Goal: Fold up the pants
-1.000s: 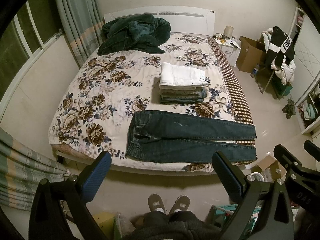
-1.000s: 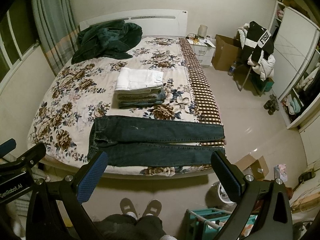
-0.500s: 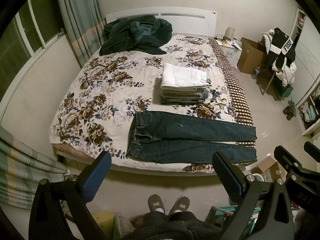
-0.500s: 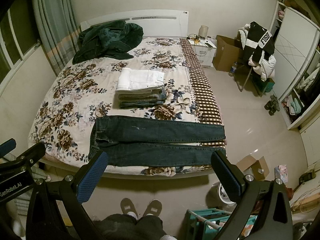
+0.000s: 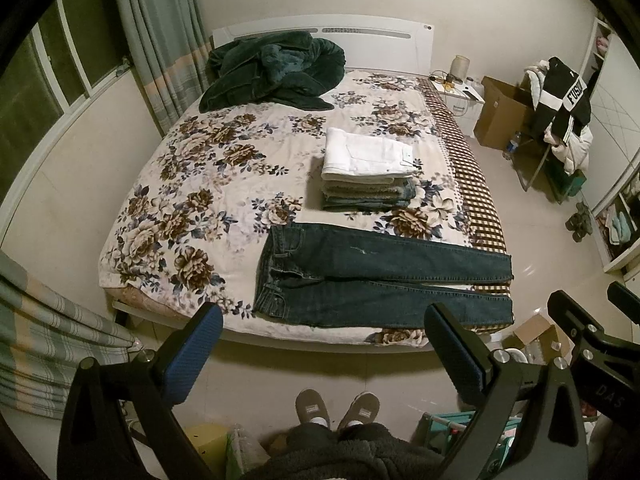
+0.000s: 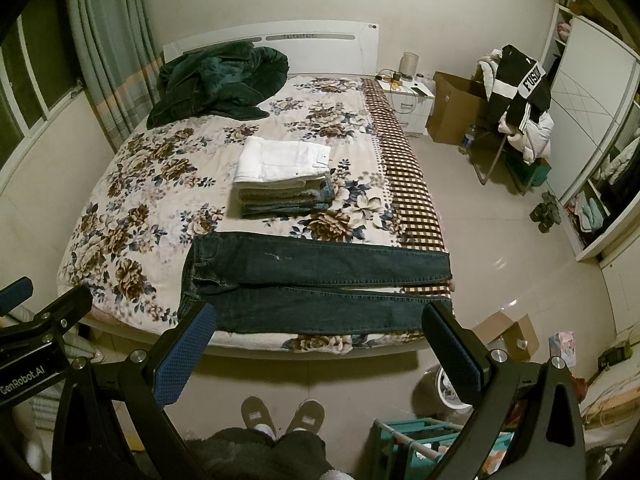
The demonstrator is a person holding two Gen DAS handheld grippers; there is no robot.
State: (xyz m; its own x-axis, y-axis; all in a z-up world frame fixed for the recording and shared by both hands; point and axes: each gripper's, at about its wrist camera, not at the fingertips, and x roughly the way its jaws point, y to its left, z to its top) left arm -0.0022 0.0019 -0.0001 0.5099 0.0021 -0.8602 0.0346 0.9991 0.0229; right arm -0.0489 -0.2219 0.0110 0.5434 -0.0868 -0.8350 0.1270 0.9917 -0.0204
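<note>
Dark blue jeans [image 5: 372, 276] lie flat across the near edge of the floral bed [image 5: 208, 184], waist to the left, legs running right, side by side. They also show in the right wrist view [image 6: 312, 284]. My left gripper [image 5: 324, 344] is open and empty, held back from the bed above the floor. My right gripper [image 6: 320, 344] is open and empty too, at the same distance, and its body shows at the right edge of the left wrist view [image 5: 592, 344]. A stack of folded pants with a white pair on top [image 5: 368, 168] sits behind the jeans.
A dark green coat [image 5: 276, 72] lies heaped at the headboard. Curtains [image 5: 160, 40] hang on the left. A nightstand [image 6: 408, 96], cardboard box [image 6: 452, 108] and clothes-laden chair [image 6: 516, 104] stand right of the bed. My slippered feet [image 5: 336, 404] stand on the floor.
Both views have shifted slightly; the bed and jeans sit a little lower in the frames. Both grippers stay open and nothing on the bed has moved.
</note>
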